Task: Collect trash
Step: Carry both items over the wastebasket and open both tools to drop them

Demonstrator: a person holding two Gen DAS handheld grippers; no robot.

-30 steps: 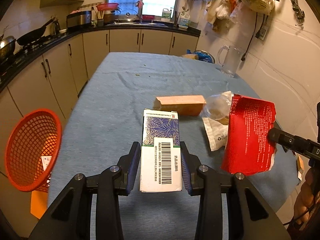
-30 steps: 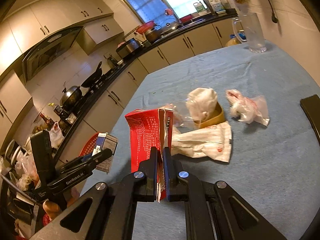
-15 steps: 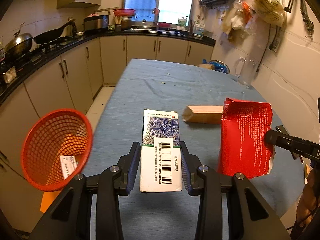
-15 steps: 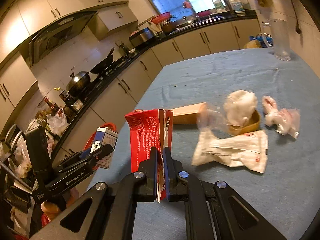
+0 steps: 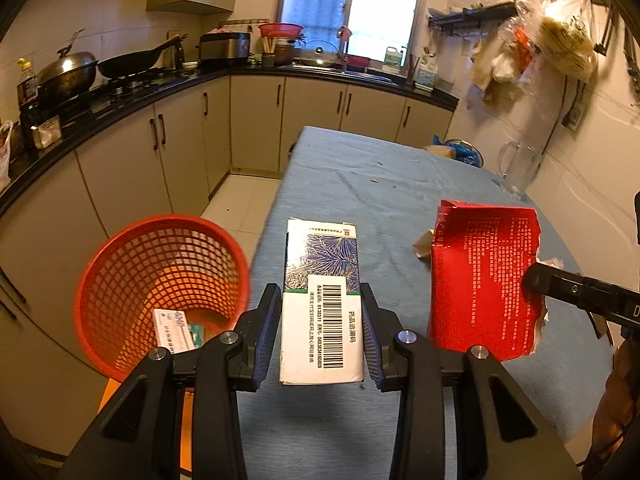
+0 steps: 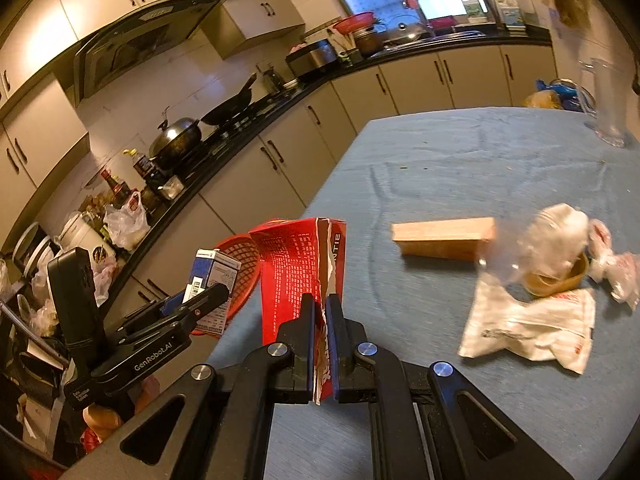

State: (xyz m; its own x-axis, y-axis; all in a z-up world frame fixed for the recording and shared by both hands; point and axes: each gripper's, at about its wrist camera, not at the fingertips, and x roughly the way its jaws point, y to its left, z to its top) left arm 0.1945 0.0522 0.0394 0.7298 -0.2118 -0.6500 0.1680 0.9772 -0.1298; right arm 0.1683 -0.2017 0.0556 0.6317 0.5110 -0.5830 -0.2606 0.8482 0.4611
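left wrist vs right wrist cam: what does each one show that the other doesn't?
Left wrist only: the inside of the orange mesh basket with a small white box already lying in it, and the bags hanging on the wall rack.

Right wrist only: the white packet, the brown bowl with crumpled plastic, the full tan box, the range hood.

Both: the left gripper shut on the barcoded box, the right gripper shut on the torn red carton, the blue table, the glass pitcher.

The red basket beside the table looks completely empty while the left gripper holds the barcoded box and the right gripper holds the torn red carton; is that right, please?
Not quite: the red basket already holds a small white box, as the left wrist view shows. The left gripper does hold the barcoded box, and the right gripper the torn red carton.
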